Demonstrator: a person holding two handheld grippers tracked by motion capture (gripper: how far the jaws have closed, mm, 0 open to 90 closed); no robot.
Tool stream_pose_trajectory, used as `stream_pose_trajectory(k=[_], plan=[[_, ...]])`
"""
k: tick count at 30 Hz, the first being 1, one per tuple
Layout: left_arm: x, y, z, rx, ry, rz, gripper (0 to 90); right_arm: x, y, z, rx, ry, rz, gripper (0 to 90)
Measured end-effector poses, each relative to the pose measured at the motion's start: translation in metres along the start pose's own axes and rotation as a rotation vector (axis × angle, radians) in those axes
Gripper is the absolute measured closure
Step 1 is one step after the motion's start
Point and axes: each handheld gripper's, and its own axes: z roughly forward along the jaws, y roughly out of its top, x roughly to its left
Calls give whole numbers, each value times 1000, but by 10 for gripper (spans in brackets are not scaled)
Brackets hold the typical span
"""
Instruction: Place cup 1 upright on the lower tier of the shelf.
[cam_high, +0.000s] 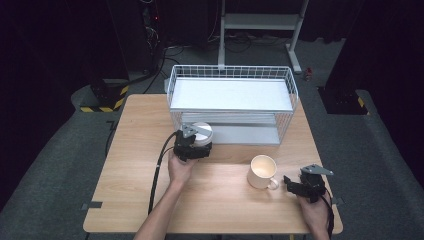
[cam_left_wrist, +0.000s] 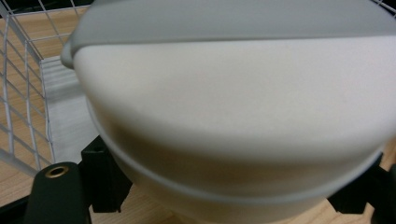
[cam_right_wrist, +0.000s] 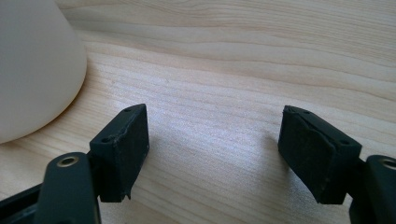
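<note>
Left gripper (cam_high: 196, 142) clamped on lidded cream bowl (cam_left_wrist: 233, 116), just before wire rack (cam_high: 232, 102), near its lower shelf. Right gripper (cam_right_wrist: 212, 154) released, jaws wide over bare table (cam_right_wrist: 233, 56), right of cream mug (cam_high: 262, 171). Probably ceramic: stiff, glazed, slippery, breakable, moderately heavy; best pinched across lower body under grey lid (cam_left_wrist: 224, 21). Rounded, matte cream, grey band.

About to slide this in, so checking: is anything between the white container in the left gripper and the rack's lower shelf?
Nothing visible. The white container, held in the left gripper, sits at the open front of the wire rack, and the lower shelf behind it looks bare. The mug stands off to the side.
</note>
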Motion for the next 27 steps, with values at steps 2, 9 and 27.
stream_pose_trajectory(k=[2, 9, 27], plan=[[0, 1, 1, 2, 0, -3, 193, 0, 0, 0, 0, 0, -1, 250], [5, 6, 8, -1, 1, -17, 193, 0, 0, 0, 0, 0, 0, 250], [20, 4, 24, -6, 42, -58, 193, 0, 0, 0, 0, 0, 0, 250]])
